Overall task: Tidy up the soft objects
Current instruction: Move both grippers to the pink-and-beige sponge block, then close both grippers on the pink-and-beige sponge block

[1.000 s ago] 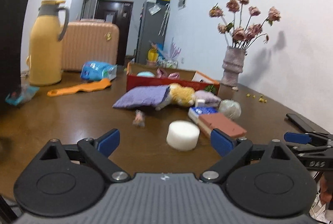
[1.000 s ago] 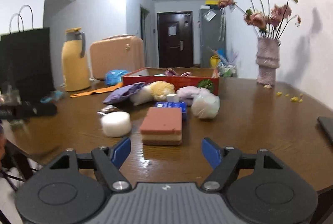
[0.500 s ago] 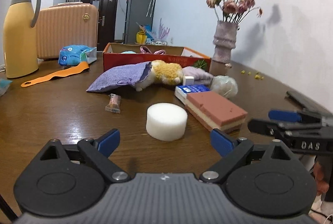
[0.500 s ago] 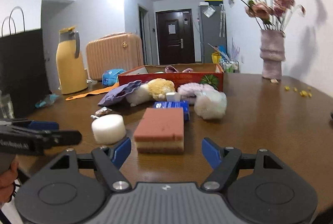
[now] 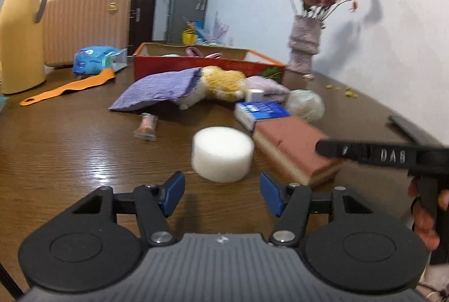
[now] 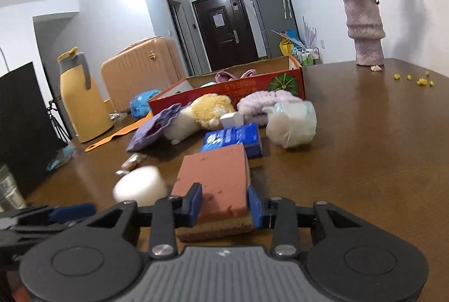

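Inside red box [image 6: 224, 87], pink fabric [image 6: 224, 75], partly hidden

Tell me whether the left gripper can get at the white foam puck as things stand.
Probably yes. The puck sits just ahead of the left gripper, whose jaws are closing with nothing between them yet; the table between them is bare.

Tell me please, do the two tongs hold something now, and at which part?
Right tongs are closing on the near end of the pink sponge block, pads at its sides. Left tongs are closing just before the white foam disc, holding nothing.
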`<action>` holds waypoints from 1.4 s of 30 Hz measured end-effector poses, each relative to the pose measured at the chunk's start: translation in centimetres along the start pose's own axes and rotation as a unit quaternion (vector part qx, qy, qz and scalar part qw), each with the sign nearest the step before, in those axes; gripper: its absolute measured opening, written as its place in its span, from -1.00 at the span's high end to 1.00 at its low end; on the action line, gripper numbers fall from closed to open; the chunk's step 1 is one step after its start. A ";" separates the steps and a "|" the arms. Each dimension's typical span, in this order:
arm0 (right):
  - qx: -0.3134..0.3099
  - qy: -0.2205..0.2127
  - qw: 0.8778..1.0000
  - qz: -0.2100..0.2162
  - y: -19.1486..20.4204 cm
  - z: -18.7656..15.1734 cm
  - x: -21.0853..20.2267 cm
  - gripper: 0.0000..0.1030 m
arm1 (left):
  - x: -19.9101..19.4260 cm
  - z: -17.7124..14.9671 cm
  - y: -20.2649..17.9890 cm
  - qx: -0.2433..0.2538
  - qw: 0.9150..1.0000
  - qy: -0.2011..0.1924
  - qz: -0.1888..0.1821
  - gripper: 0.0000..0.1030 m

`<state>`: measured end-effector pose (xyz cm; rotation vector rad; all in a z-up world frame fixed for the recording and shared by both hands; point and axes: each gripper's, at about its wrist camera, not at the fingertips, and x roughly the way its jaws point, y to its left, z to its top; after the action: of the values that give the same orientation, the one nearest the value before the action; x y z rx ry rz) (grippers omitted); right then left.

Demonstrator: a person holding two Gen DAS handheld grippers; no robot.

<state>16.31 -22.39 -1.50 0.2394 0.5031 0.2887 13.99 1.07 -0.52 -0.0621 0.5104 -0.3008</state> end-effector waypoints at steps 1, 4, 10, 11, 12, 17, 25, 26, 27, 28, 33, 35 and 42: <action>0.010 -0.002 1.000 -0.001 0.3 -0.5 -0.8 0.31 | -0.6 -0.1 0.1 -0.008 1.000 -0.007 -0.022 -0.18; 0.036 -0.008 0.999 0.000 0.7 -1.9 -2.8 0.27 | -2.5 -0.6 -0.1 -0.011 0.994 -0.021 -0.107 -0.23; 0.074 0.005 0.994 0.081 0.7 -2.4 -4.5 0.27 | -4.1 -2.1 -1.6 0.046 0.993 -0.023 -0.102 -0.25; 0.079 0.012 0.989 0.124 0.9 -2.3 -4.7 0.27 | -4.1 -2.3 -0.9 0.048 0.995 -0.020 -0.089 -0.25; 0.070 0.011 0.987 0.147 1.4 -2.3 -5.0 0.27 | -4.3 -2.6 0.1 0.043 0.997 -0.015 -0.064 -0.25; -0.021 -0.041 0.993 0.107 3.3 -1.9 -6.1 0.25 | -5.0 -2.8 5.4 -0.027 0.997 0.009 0.069 -0.23; 0.005 -0.010 0.998 0.061 -1.3 0.1 -0.6 0.14 | -3.6 -1.2 1.2 -0.060 0.994 0.015 -0.088 -0.24; 0.014 0.002 0.997 0.071 -1.6 0.1 0.1 0.14 | -3.3 -1.1 0.5 -0.061 0.992 0.016 -0.111 -0.23; 0.021 0.011 0.997 0.075 -2.0 0.2 0.6 0.16 | -3.0 -1.1 0.1 -0.066 0.990 0.018 -0.124 -0.22; 0.023 0.023 0.996 0.081 -2.0 0.1 0.7 0.17 | -2.7 -1.0 -0.1 -0.072 0.989 0.022 -0.131 -0.16; 0.007 0.044 0.992 0.115 -0.1 -1.4 -2.4 0.37 | -2.0 -0.9 1.5 -0.110 0.987 0.021 -0.112 -0.10; 0.008 0.034 0.991 0.126 0.8 -1.8 -4.0 0.37 | -2.2 -1.0 2.4 -0.127 0.985 0.019 -0.112 -0.10; 0.026 0.032 0.993 0.108 0.5 -1.6 -3.8 0.36 | -2.9 -1.2 2.8 -0.127 0.984 0.024 -0.124 -0.11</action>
<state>12.23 -22.92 -1.11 0.3362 0.5494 0.4966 11.70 4.60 -0.56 -0.3680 0.5880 -0.4800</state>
